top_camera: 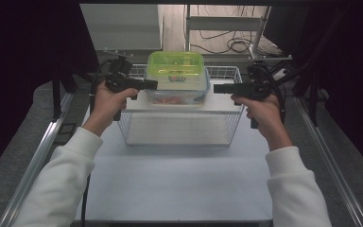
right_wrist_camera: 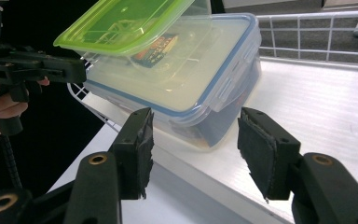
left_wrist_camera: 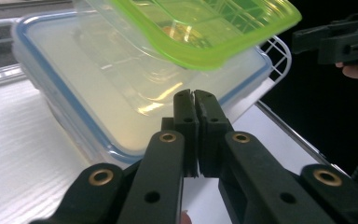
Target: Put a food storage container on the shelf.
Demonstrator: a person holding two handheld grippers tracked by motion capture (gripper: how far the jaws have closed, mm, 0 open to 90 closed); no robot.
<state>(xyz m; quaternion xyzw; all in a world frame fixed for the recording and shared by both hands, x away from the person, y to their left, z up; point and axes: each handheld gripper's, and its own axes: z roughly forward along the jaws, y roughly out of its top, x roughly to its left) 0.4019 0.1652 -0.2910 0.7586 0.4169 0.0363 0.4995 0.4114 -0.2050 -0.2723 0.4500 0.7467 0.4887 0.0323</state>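
Standing on a white shelf board [top_camera: 217, 105] laid over a white wire basket [top_camera: 179, 127], a clear rectangular plastic box with a blue-rimmed lid [top_camera: 199, 92] carries a smaller clear box with a lime-green lid [top_camera: 176, 64], stacked on top and set askew. Starting at the left, the left gripper [top_camera: 152, 85], held in the person's left hand [top_camera: 108, 101], points level toward the near left side of the blue-rimmed box; its jaws are pressed together with nothing between them, as the left gripper view [left_wrist_camera: 195, 100] shows, and their tips sit just in front of the blue-rimmed lid [left_wrist_camera: 98, 93], close below the overhanging corner of the green lid [left_wrist_camera: 200, 28]. Both boxes lie between the two grippers. To the right of them, the right gripper [top_camera: 217, 88], in the person's right hand [top_camera: 262, 111], points level at the opposite side of the lower box, clear of it. In the right gripper view its jaws [right_wrist_camera: 193, 144] stand partly apart and empty, with the latch end of the blue-rimmed box [right_wrist_camera: 214, 93] just ahead of the gap, and the left gripper [right_wrist_camera: 81, 70] beyond the stack.
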